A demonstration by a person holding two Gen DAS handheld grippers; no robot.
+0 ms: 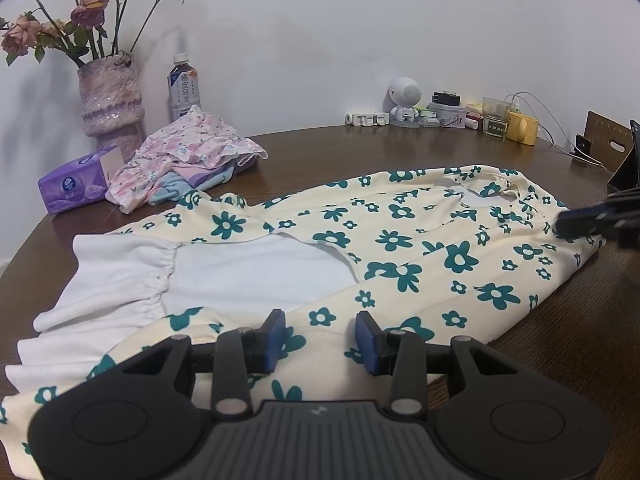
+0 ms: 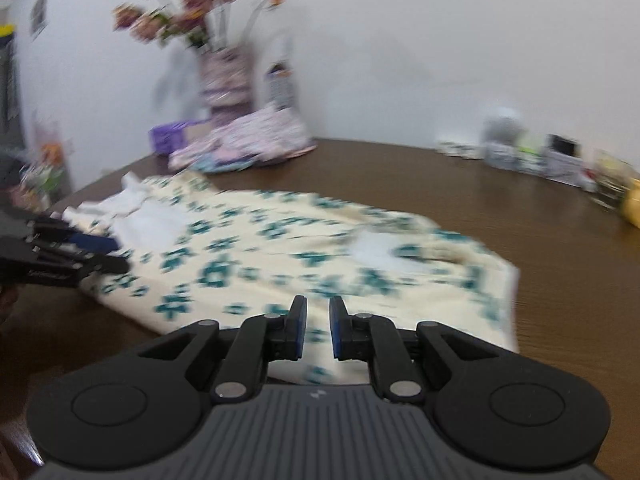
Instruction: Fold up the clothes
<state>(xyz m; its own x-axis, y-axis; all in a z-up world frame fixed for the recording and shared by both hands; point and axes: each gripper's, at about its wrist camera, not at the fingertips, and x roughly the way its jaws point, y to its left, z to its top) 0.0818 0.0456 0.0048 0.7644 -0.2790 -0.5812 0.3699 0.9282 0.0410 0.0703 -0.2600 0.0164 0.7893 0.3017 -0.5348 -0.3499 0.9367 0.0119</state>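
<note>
A cream dress with green flowers (image 1: 400,248) lies flat on the brown table (image 1: 560,344), its white lining and ruffled hem (image 1: 120,280) at the left. My left gripper (image 1: 320,322) is open, empty, low over the dress's near edge. My right gripper (image 2: 318,312) has its jaws a little apart with nothing between them, above the dress (image 2: 280,248) near the collar end; this view is blurred. The right gripper shows at the right edge of the left wrist view (image 1: 592,220). The left gripper shows at the left of the right wrist view (image 2: 80,252).
A pile of pink floral clothes (image 1: 188,156), a purple tissue pack (image 1: 74,186), a vase of roses (image 1: 112,100) and a bottle (image 1: 184,88) stand at the back left. Small items, a glass and a yellow object (image 1: 522,128) line the back right wall.
</note>
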